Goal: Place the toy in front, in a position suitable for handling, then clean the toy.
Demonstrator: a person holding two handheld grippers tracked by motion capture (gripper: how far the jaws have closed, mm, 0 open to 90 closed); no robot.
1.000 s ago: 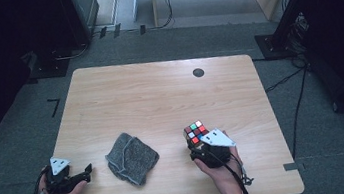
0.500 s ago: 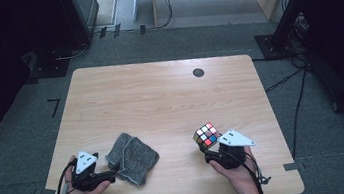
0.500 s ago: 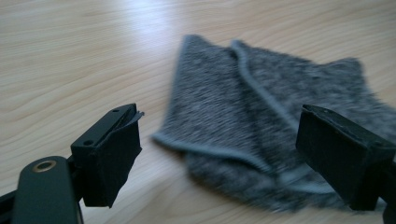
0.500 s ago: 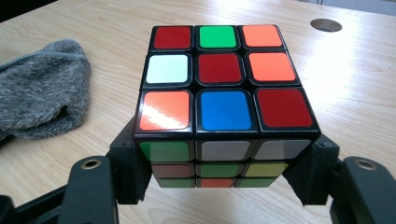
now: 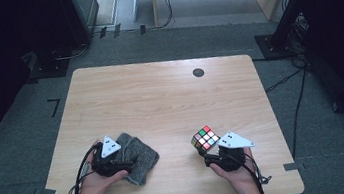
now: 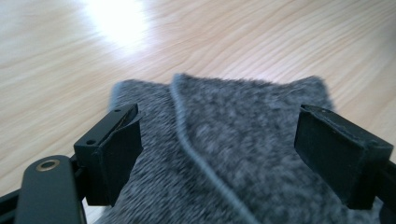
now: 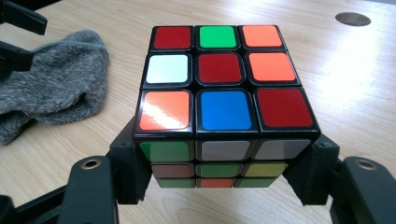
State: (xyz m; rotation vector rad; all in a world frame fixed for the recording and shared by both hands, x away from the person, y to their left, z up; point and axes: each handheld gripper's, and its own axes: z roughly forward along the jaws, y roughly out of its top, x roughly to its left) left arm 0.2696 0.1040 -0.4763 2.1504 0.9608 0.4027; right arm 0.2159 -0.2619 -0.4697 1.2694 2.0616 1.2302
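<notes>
A scrambled Rubik's cube (image 5: pixel 205 139) sits at the table's near right, held between the jaws of my right gripper (image 5: pixel 208 150). In the right gripper view the cube (image 7: pixel 219 93) has a red, orange, white, green and blue top face, and both black pads press its lower sides, so the right gripper (image 7: pixel 222 175) is shut on it. A crumpled grey cloth (image 5: pixel 139 154) lies at the near left. My left gripper (image 5: pixel 127 163) reaches over it from the left. In the left gripper view the jaws stand wide apart over the cloth (image 6: pixel 233 140), so the left gripper (image 6: pixel 229 158) is open.
The light wooden table (image 5: pixel 160 98) has a small dark round disc (image 5: pixel 198 72) near its far edge. Dark floor, cables and stand bases surround the table. The cloth (image 7: pixel 51 93) lies to the left of the cube in the right gripper view.
My left gripper moved right, from the table's near left onto the cloth. My right gripper shifted slightly right and nearer with the cube.
</notes>
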